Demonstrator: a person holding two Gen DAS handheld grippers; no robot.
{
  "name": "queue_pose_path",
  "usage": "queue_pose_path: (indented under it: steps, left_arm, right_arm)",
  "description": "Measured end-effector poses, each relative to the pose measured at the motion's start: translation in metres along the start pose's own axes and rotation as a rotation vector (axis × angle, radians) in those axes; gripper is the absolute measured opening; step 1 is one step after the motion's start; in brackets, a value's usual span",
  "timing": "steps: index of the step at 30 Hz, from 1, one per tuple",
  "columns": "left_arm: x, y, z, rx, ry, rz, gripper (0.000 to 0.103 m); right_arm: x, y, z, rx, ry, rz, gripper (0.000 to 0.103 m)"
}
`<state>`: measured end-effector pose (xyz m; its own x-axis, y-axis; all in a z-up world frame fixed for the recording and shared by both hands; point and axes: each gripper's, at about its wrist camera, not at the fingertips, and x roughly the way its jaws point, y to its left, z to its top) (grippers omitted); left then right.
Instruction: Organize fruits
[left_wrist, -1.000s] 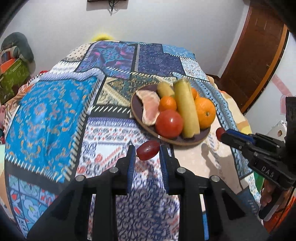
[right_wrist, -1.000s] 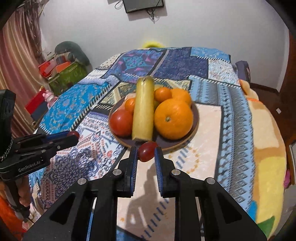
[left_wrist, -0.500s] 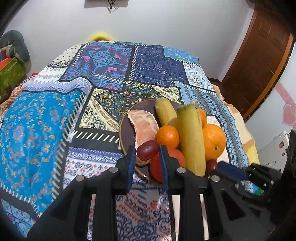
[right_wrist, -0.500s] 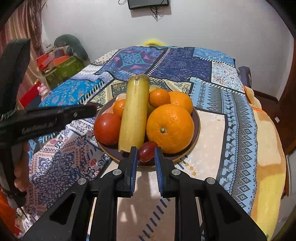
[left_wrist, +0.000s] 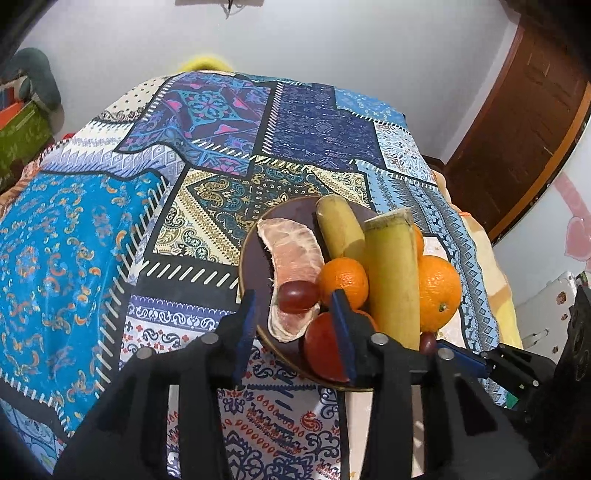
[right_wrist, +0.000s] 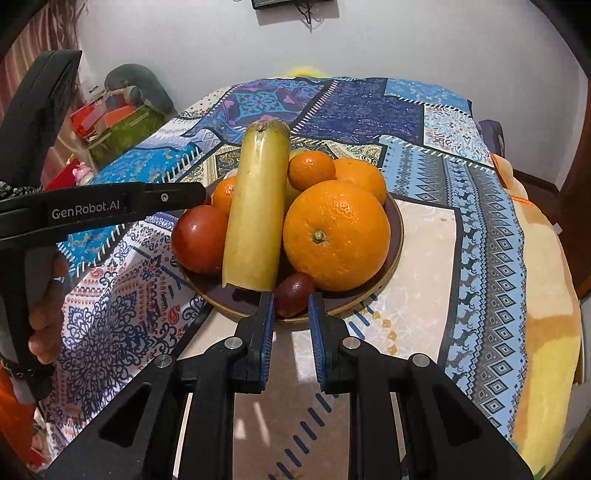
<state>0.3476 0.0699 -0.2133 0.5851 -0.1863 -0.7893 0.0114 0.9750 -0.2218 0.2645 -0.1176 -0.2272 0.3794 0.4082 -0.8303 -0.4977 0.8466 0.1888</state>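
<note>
A dark round plate (left_wrist: 258, 258) (right_wrist: 397, 236) on the patterned bedspread holds a pomelo segment (left_wrist: 295, 258), a banana (left_wrist: 340, 229), a cut cane piece (left_wrist: 391, 280) (right_wrist: 255, 214), oranges (right_wrist: 336, 236) (left_wrist: 439, 291), a small mandarin (left_wrist: 343, 280) and a tomato (right_wrist: 201, 240). My left gripper (left_wrist: 293, 317) is open over the plate; a red grape (left_wrist: 298, 295) lies on the pomelo segment between its fingers. My right gripper (right_wrist: 291, 306) is open at the plate's near rim, with a second red grape (right_wrist: 293, 293) lying on the plate between its tips.
The patterned bedspread (left_wrist: 92, 258) covers the whole surface. A wooden door (left_wrist: 517, 129) stands at the right. Boxes and clutter (right_wrist: 118, 122) sit on the far left beside the bed. The white wall is behind.
Both grippers moved forward to the plate with their grapes, then opened. The left grape now lies on the pomelo segment, the right grape on the plate's near edge.
</note>
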Motion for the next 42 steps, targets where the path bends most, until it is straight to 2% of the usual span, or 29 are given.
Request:
queue_pose_path:
  steps: [7, 12, 21, 30, 32, 36, 38, 41, 42]
  left_arm:
    - [-0.030, 0.000, -0.006, 0.002, -0.037, 0.006, 0.041]
    - [-0.081, -0.011, -0.010, 0.029, -0.133, 0.026, 0.041]
    - [-0.203, -0.047, -0.026, 0.080, -0.368, 0.050, 0.041]
    - [-0.305, -0.088, -0.064, 0.151, -0.593, 0.068, 0.041]
    - [-0.322, -0.096, -0.073, 0.165, -0.632, 0.068, 0.047]
    - [-0.344, -0.106, -0.086, 0.183, -0.695, 0.074, 0.071]
    - [-0.350, -0.107, -0.091, 0.182, -0.706, 0.077, 0.074]
    - [-0.357, -0.109, -0.097, 0.184, -0.726, 0.093, 0.083]
    - [-0.359, -0.109, -0.099, 0.186, -0.733, 0.099, 0.089]
  right_arm:
    - [-0.013, -0.002, 0.001, 0.012, -0.013, -0.006, 0.022]
    - [-0.046, 0.003, 0.009, 0.003, -0.079, -0.026, 0.022]
    - [-0.158, 0.020, 0.023, -0.015, -0.313, -0.057, 0.022]
    - [-0.274, 0.056, 0.009, -0.064, -0.571, -0.059, 0.023]
    - [-0.291, 0.062, 0.003, -0.067, -0.617, -0.056, 0.024]
    - [-0.317, 0.071, -0.008, -0.071, -0.691, -0.062, 0.036]
    - [-0.321, 0.074, -0.011, -0.073, -0.709, -0.071, 0.042]
    - [-0.323, 0.079, -0.016, -0.073, -0.730, -0.098, 0.059]
    - [-0.323, 0.080, -0.017, -0.071, -0.736, -0.109, 0.069]
